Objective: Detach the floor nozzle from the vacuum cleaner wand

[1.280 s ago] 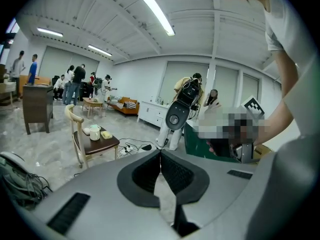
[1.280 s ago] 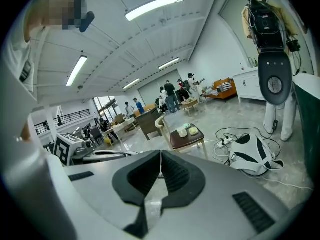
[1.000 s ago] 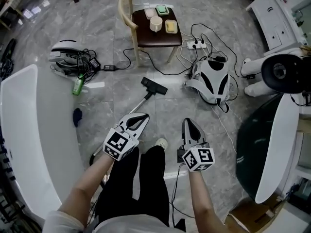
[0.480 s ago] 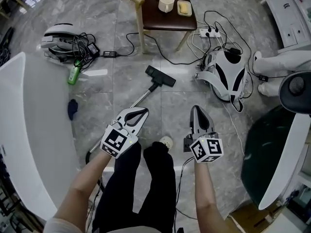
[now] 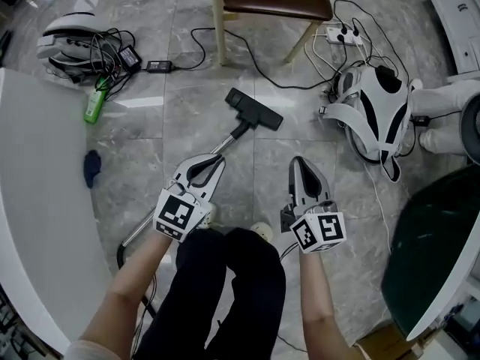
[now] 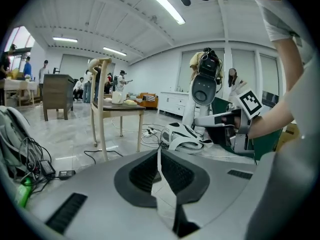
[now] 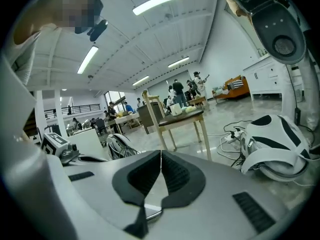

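A black floor nozzle [image 5: 255,109] lies on the grey marble floor, joined to a silver wand [image 5: 225,146] that runs down-left under my left gripper [image 5: 212,160]. That gripper hovers over the wand, jaws shut and empty. My right gripper [image 5: 298,162] hangs to the right of the wand, also shut with nothing in it. In the left gripper view the jaw tips [image 6: 159,151] meet, with the right gripper [image 6: 239,121] at the right. The right gripper view shows its jaw tips [image 7: 161,153] closed, with the left gripper [image 7: 60,148] at the left. Neither gripper view shows the nozzle.
A wooden chair [image 5: 255,6] stands beyond the nozzle. A white-and-black device [image 5: 375,111] with cables and a power strip [image 5: 346,34] lies at the right. Another device with cords [image 5: 71,40], a green bottle [image 5: 94,103] and a blue cloth [image 5: 91,167] lie left. White tables [image 5: 30,201] flank both sides.
Both grippers have sunk toward the floor and the head view has dropped closer. The nozzle and wand now look larger and sit just ahead of the left gripper. Jaws stayed shut.
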Motion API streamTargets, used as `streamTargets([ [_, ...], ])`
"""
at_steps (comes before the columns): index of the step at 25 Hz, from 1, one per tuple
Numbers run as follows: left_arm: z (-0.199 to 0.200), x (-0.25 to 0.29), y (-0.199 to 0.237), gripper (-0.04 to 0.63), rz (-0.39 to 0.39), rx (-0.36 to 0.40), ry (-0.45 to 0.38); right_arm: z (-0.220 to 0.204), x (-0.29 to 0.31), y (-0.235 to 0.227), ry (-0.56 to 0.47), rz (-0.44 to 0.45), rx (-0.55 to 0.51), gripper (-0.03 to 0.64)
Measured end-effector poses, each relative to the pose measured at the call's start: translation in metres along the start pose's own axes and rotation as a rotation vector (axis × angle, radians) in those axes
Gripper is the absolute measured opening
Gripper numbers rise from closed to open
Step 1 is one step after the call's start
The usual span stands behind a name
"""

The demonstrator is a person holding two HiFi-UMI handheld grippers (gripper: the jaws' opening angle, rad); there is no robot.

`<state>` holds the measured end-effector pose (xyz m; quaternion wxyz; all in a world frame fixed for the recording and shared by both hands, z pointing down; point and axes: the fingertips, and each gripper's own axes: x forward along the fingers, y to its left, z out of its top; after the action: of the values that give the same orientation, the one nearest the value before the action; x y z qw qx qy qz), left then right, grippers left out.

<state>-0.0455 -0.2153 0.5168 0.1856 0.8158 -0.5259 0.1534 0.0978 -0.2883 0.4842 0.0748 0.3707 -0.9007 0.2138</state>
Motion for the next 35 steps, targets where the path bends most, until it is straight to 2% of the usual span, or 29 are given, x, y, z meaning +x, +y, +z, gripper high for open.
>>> streamTargets([
  [5,-0.065,0.045,0.016,0.011,0.009,-0.004,0.008,-0.046,0.025,-0.03,-0.043,0.024,-0.088,0.017],
  [8,-0.093,0.065,0.022,0.012,0.019,-0.008,-0.012,-0.072,0.038,-0.05,-0.064,0.029,-0.107,0.017],
  [11,-0.126,0.082,0.027,0.012,0.029,0.015,0.005,-0.1,0.051,-0.063,-0.07,0.039,-0.122,0.017],
  [15,-0.163,0.101,0.036,0.012,0.037,0.072,0.042,-0.138,0.074,-0.059,-0.001,0.14,-0.273,0.017],
  [18,-0.183,0.115,0.042,0.012,-0.015,0.06,0.044,-0.163,0.095,-0.059,0.049,0.188,-0.368,0.017],
  [20,-0.19,0.124,0.045,0.012,-0.055,0.048,0.029,-0.178,0.108,-0.062,0.082,0.213,-0.409,0.017],
  [24,-0.194,0.138,0.046,0.012,-0.083,0.123,0.026,-0.201,0.12,-0.062,0.158,0.276,-0.515,0.017],
  [27,-0.202,0.143,0.046,0.011,-0.113,0.15,0.043,-0.215,0.124,-0.056,0.208,0.323,-0.624,0.017],
  [32,-0.237,0.149,0.061,0.011,-0.038,0.301,0.166,-0.25,0.133,-0.043,0.285,0.433,-0.822,0.018],
  [33,-0.243,0.15,0.063,0.011,-0.032,0.309,0.179,-0.257,0.136,-0.043,0.293,0.446,-0.85,0.018],
  [35,-0.252,0.156,0.068,0.011,-0.038,0.272,0.185,-0.272,0.146,-0.046,0.318,0.46,-0.907,0.018],
])
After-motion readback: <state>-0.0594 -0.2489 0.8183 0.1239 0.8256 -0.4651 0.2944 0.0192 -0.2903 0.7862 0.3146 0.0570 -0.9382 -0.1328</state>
